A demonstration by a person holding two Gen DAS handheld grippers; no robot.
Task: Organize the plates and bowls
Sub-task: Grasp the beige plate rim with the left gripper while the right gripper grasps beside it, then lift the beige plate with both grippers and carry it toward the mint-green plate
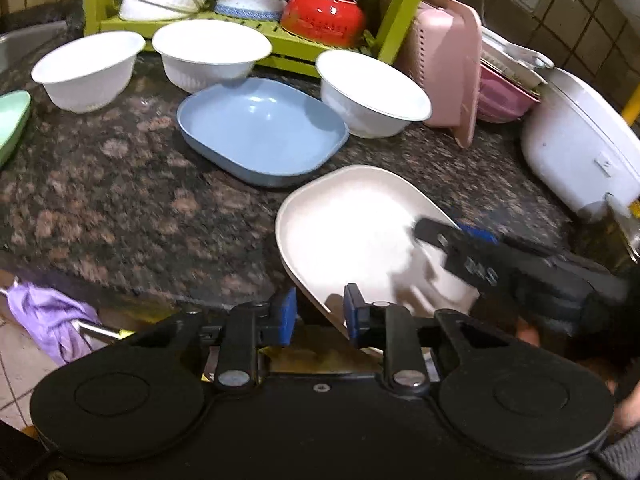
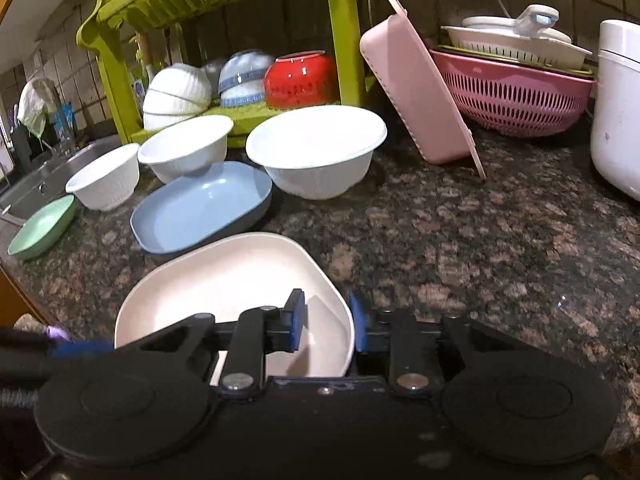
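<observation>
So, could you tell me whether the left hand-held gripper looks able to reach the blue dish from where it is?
Probably yes: the left hand-held gripper is open, and bare counter lies before the blue dish. Only the cream plate sits near its right finger.

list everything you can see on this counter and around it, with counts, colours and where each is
cream rounded plastic plate: 1, cream, nearest on the counter, rim between the right fingers
blue rounded plastic dish: 1, pale blue, behind the cream plate
white upright bowls: 3, white, in a row before the rack
green shallow dish: 1, mint, far left by the sink
lime green plastic dish rack: 1, against the wall
upturned bowls on the rack shelf: white ribbed, blue-banded white, red
pink rectangular tray: 1, leaning upright right of the rack
pink colander: 1, with a white strainer stacked in it
white appliance: 1, far right
left gripper: open, empty
right gripper: open, straddling the plate rim
</observation>
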